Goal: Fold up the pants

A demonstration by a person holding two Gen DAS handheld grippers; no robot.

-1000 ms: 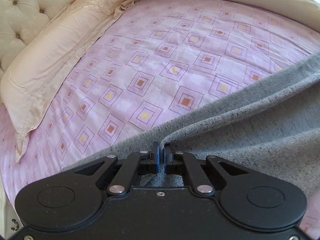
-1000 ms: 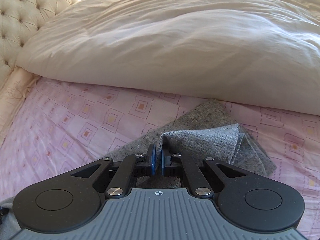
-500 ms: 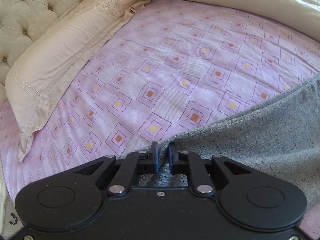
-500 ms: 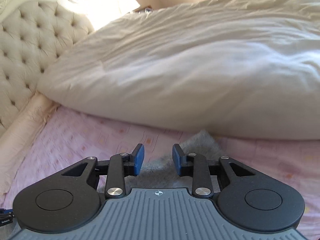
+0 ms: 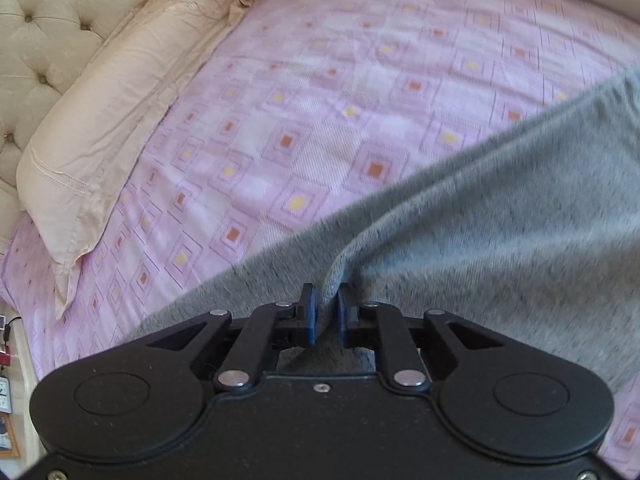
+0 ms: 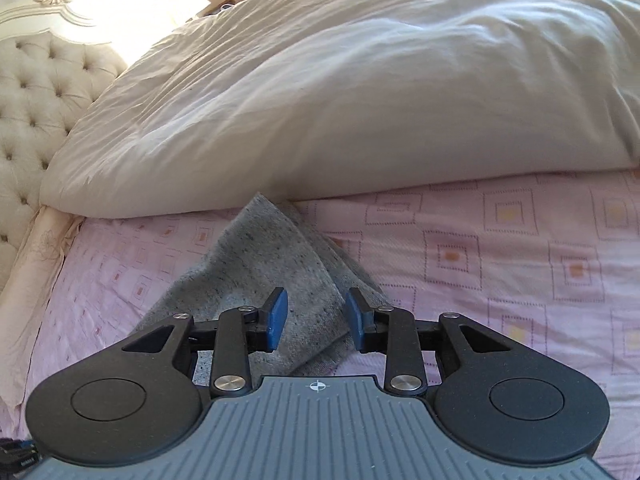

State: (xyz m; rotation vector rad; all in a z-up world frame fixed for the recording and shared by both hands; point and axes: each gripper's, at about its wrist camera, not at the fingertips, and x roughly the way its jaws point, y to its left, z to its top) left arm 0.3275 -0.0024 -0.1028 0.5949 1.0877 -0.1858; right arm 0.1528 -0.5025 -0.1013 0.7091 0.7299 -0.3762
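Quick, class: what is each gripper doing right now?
Left gripper: jaws just opened, a grey pants fold between them.
Right gripper: just opened, holding nothing.

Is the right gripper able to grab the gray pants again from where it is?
Probably yes. The right gripper is open, its jaws apart just over the folded gray pants on the pink sheet. Nothing lies between them; the duvet sits farther back.
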